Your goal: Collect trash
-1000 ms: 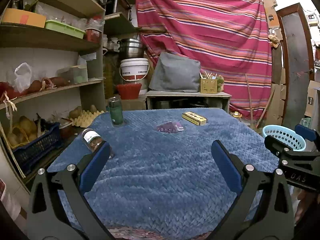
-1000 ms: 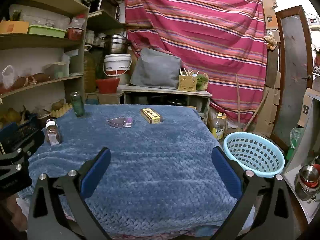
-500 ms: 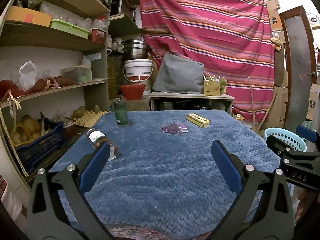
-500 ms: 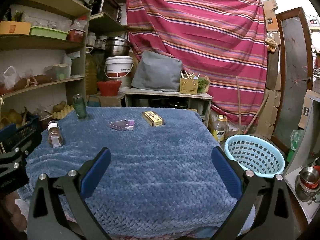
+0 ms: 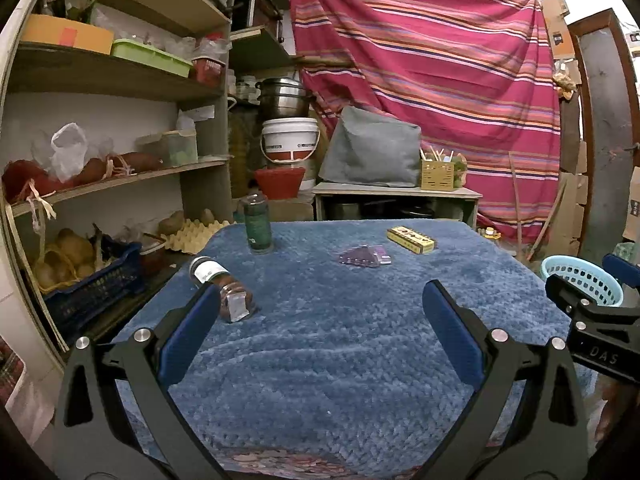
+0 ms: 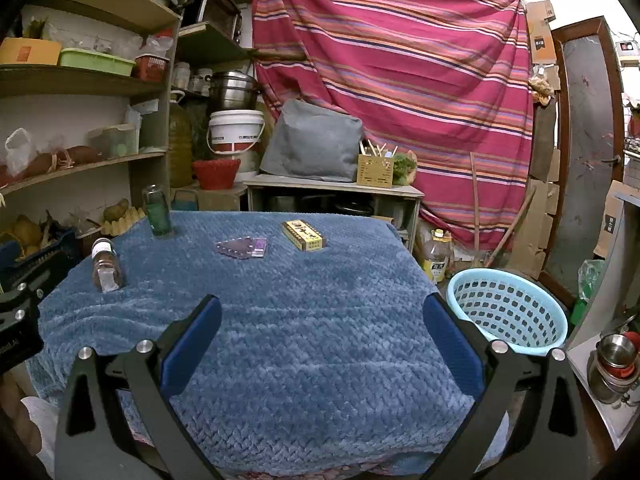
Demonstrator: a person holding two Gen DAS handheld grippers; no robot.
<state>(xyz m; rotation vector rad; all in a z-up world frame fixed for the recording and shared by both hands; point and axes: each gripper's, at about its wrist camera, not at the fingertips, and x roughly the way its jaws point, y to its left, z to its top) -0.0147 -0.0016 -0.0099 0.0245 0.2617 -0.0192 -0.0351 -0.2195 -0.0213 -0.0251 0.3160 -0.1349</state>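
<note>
1. Trash lies spread over the blue blanket in the left wrist view: a small brown jar lying tilted near the left edge, a green bottle upright behind it, a purple wrapper flat near the middle, and a yellow box just beside the wrapper toward the far right. The left gripper hangs low over the near side, jaws spread wide and holding nothing. Its left finger sits close in front of the jar, so a careless advance could likely nudge the jar and roll it off the blanket's left edge toward the shelves. The bottle looks tall and narrow; a sideways brush would probably topple it.

2. From the right wrist view, the right gripper is likewise wide open and empty, well short of every item. The light blue basket stands on the floor just off the table's right edge, below blanket level. A release made too early could drop an item between table and basket. The wrapper lies thin and flat on plush fabric, so closing fingers may pinch the blanket with it or slip over it. The box looks the easier grasp.
</note>
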